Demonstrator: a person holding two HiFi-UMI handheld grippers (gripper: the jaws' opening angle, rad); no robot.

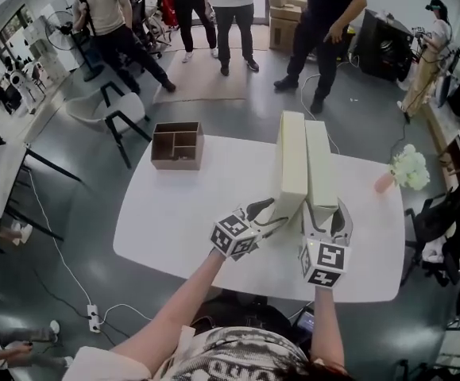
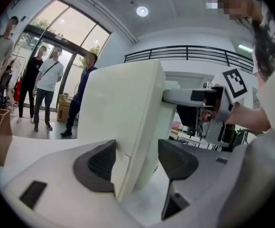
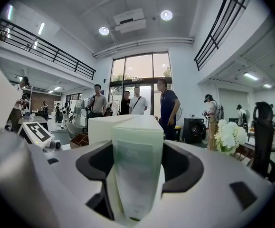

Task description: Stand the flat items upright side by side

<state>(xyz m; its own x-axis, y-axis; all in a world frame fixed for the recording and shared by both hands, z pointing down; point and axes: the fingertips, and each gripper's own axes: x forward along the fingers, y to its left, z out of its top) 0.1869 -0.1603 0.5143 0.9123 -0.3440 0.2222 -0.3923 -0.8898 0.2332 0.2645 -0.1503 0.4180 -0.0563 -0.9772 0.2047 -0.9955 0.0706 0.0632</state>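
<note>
Left box: the left flat cream cardboard box (image 1: 293, 159) stands on its long edge near the middle of the white rounded table (image 1: 174, 213). I cannot tell whether it is quite plumb.
Right box: the right flat cream cardboard box (image 1: 322, 165) stands upright just beside it, broad face to broad face. I cannot tell whether the two touch.
Left tongs: my left gripper (image 1: 271, 215) meets the near end of the left box at a slant. Its jaws straddle that end with the left pad against the broad face and the right pad clear of it, so nothing is clamped.
Right tongs: my right gripper (image 1: 326, 213) points straight along the right box, both pads pressed on its near end in a firm hold.
Step in hand: I judge the pair is up and I am squaring the left box against its neighbour.
How to do it well: I use the right box as a fixed fence and do not twist that wrist. I turn the left gripper in line with its box before closing, so both pads meet the faces flat, then nudge it sideways, low down.
Risk: these tall, thin boxes look light and tippy — a push high up or a slanted squeeze could topple one into the other.
Letting go: I open one gripper at a time and draw straight back.
Surroundings: a brown wooden compartment tray (image 1: 177, 144) sits well apart at the far left of the table, white flowers (image 1: 409, 167) stand at its right edge, and people stand beyond.
</note>
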